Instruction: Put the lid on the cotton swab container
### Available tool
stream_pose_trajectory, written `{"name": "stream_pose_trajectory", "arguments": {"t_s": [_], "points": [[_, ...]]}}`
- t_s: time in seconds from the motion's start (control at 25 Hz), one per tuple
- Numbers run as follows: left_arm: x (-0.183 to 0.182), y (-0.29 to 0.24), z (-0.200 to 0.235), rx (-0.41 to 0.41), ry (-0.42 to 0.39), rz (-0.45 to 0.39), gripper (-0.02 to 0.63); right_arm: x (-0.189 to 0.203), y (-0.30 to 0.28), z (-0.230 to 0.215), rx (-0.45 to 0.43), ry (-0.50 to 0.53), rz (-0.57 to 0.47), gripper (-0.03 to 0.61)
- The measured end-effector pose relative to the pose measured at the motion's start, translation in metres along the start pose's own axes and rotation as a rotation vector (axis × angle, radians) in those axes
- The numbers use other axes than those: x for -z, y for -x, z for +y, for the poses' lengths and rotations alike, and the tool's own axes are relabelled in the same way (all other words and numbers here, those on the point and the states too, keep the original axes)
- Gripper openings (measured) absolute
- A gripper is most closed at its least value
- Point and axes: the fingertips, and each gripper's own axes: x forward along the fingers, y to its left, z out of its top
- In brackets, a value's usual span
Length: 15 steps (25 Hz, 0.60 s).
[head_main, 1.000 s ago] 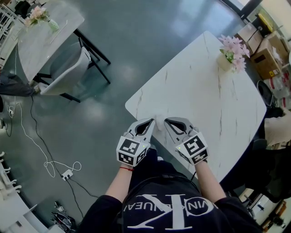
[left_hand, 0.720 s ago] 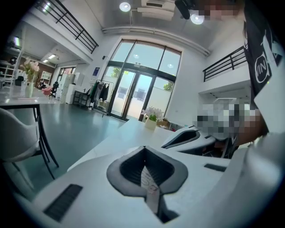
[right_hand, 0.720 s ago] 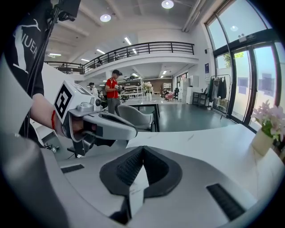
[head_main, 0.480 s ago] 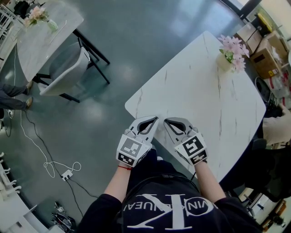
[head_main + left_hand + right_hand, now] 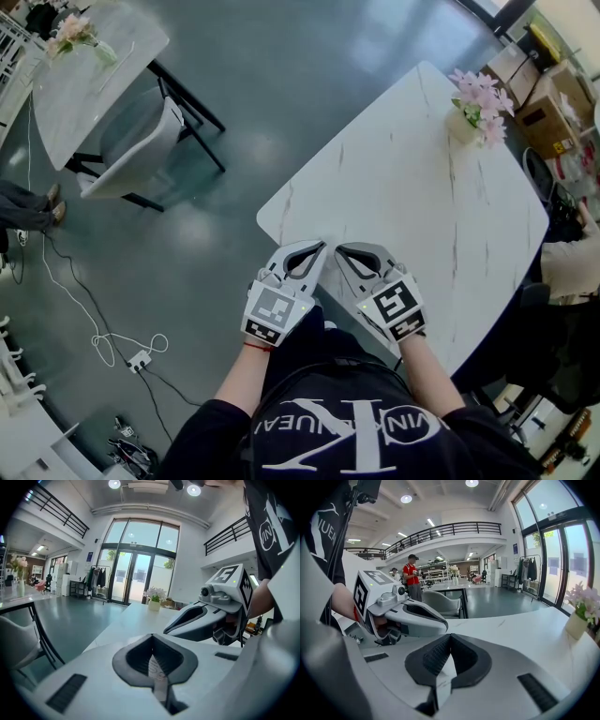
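A: Where are they?
B: The left gripper [image 5: 322, 247] and right gripper [image 5: 340, 250] sit side by side at the tabletop's [image 5: 412, 187] 6 o'clock corner, tips near each other.
A: Jaws?
B: Both pairs clenched, nothing between them.
A: The cotton swab container and lid?
B: Cannot tell where. Only a flower vase [image 5: 462, 127] stands at 1 o'clock

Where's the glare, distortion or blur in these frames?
Head view: sharp; the wide lens bows the table edges, pale light patches on the floor. Left gripper view: heavy barrel distortion, black corners, glass doors washed out. Right gripper view: same distortion and black corners, windows bright, flowers slightly soft at the edge.
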Motion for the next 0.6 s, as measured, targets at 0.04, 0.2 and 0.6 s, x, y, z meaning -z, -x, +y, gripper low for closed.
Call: {"name": "stream_pose_trajectory", "arguments": {"t_s": [0.04, 0.2, 0.6], "points": [[0.0, -0.0004, -0.0001, 0.0, 0.0, 0.0, 0.005, -0.0013, -0.0013, 0.0032, -0.009, 0.007, 0.001, 0.003], [-0.0001, -0.0011, -0.0003, 0.0, -0.007, 0.004, 0.005, -0.0013, -0.0051, 0.0106, -0.02, 0.017, 0.015, 0.003], [0.0001, -0.0008, -0.0002, 0.0, -0.019, 0.006, 0.005, -0.0009, -0.0056, 0.0101, -0.031, 0.011, 0.017, 0.003]]}}
